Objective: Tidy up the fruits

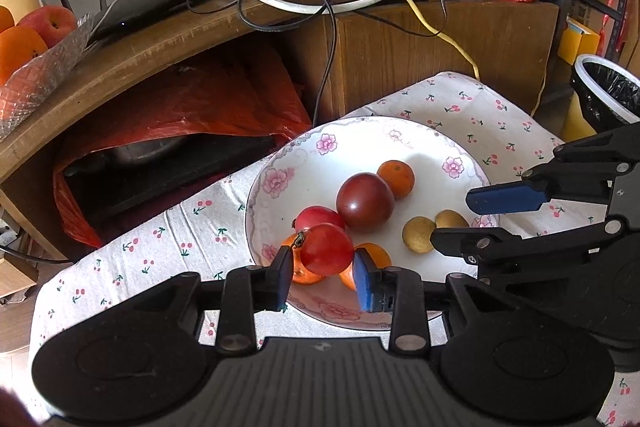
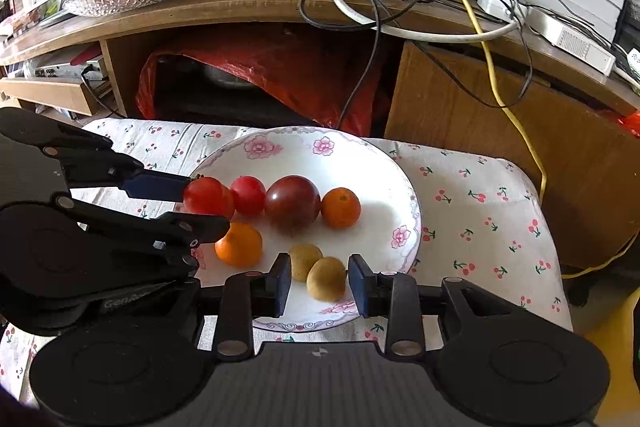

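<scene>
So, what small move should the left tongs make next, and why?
Probably close the left tongs a little more. Their blue pads already flank the red fruit on the floral plate, but a firm grip is not certain. The right tongs are open around a small yellow-brown fruit, so lifting should wait.

Only partial embossed lettering is showing on my left gripper point(image 2: 200, 203) body, something like "Gen…", rest hidden. I'm reading nothing else anywhere.

Left gripper point(image 1: 322, 273) clamped, right gripper point(image 2: 318, 283) agape.
</scene>
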The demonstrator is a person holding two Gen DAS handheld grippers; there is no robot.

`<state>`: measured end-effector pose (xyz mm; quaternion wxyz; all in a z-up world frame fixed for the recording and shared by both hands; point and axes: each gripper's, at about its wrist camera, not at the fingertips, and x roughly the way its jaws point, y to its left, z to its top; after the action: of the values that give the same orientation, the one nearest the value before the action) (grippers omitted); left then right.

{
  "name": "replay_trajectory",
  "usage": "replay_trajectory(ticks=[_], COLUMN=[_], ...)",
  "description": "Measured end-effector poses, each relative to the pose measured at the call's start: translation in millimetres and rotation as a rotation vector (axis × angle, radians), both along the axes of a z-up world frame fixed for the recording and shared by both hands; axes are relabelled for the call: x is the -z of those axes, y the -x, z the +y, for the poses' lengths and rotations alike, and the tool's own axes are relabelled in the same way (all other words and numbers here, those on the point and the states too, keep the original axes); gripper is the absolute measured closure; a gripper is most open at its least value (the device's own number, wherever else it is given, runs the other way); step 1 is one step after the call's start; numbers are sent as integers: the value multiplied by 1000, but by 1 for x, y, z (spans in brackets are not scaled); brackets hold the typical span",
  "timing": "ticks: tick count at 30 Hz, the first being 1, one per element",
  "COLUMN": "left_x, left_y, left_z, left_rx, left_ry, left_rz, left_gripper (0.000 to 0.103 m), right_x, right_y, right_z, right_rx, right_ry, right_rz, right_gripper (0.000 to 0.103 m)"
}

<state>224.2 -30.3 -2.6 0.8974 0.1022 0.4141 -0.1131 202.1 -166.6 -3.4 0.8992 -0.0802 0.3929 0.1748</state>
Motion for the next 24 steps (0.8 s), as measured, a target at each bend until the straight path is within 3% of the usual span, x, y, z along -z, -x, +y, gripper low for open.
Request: replay_trajectory(ticks=[8,13,20,24], left_x=[-13,-22,-33,-38], left_y=[18,40,74,94], left_z=[9,13,12,13], left_rx=[-66,-120,-170,-196], left_ry=[33,7,-31,-28], left_rz=[-39,-74,-110,-132], left_gripper=[34,15,0,0], right_x=[-11,-21,-36,-42], right_y=[17,38,75,93], right_z=[-10,-10,-9,-12], right_rx=[57,81,93,105], right_ry=[-36,-68,-86,-109], right_rz=[-5,-4,-8,-5], right_gripper=[69,65,65,64])
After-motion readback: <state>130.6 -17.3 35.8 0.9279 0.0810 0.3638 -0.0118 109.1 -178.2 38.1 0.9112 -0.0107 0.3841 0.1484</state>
